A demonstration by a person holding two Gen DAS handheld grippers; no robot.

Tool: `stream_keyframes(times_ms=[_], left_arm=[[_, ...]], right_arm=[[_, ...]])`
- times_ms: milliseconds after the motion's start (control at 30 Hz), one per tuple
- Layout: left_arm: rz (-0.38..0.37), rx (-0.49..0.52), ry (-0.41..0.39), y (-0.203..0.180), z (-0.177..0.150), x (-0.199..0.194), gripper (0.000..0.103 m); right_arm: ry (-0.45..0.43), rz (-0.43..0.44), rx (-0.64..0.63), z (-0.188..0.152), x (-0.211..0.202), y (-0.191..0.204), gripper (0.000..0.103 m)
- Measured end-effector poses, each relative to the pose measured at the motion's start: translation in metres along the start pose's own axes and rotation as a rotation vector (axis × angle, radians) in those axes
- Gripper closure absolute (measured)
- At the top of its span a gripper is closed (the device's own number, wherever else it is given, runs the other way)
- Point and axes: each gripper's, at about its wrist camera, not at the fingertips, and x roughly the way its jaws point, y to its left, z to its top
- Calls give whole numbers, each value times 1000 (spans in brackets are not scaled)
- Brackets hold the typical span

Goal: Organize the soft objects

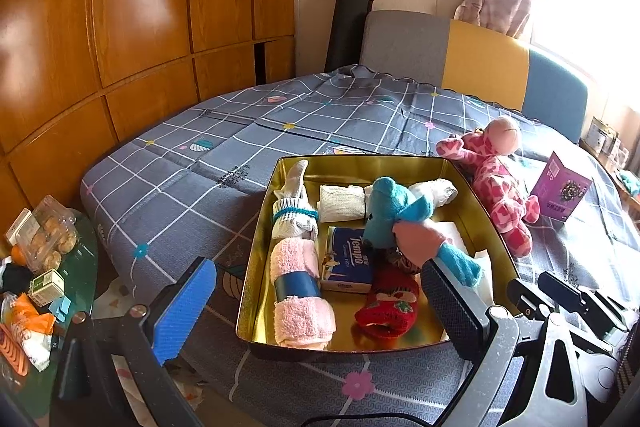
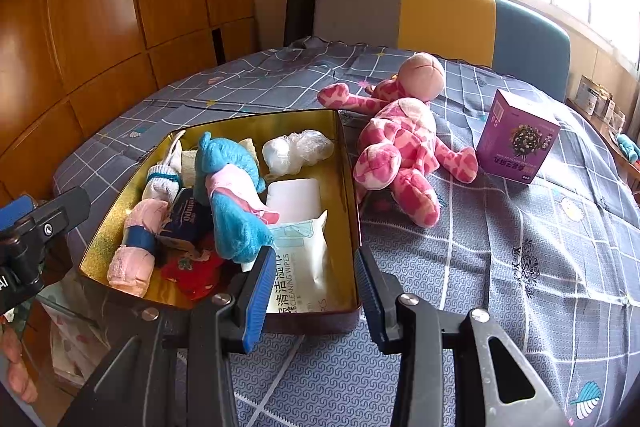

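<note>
1. While both grippers hang over the near edge of the bed (image 2: 500, 259), a gold-lined tin (image 2: 347, 187) sits on the checked cover close to that edge.
2. Left gripper (image 1: 316, 303): jaws spread wide, nothing between them. Its right finger's tip lies against the blue tail end of a blue and pink plush toy (image 1: 396, 215).
3. Right gripper (image 2: 314, 291): jaws partly apart, empty, poised above the tin's near right corner over a pack of cleaning wipes (image 2: 304, 259).
4. The plush toy lies across the middle of the tin, on top of the other contents.
5. Along the tin's left wall: a rolled pink towel (image 1: 300, 291) with a blue band, and rolled white socks (image 1: 294, 215) beyond it.
6. Centre: a Tempo tissue pack (image 1: 348, 259); a red knitted item (image 1: 388, 307) near the front wall.
7. Far right corner: a crumpled clear plastic bundle (image 2: 298, 149).
8. Outside the tin, on the cover to its right: a pink spotted plush giraffe (image 2: 404, 143), lying flat; a purple box (image 2: 516, 143) stands just beyond it, towards the bed's right edge.
</note>
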Motion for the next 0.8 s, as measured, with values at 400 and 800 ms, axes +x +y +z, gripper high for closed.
stream_keyframes(times_ms=[400,800], left_arm=[[-1,1,9,0,-1,2,0],[1,-1,15,2,-2,3,0]], right_arm=[[1,1,0,0,0,0,62],[2,-1,1,-1,0,0,62]])
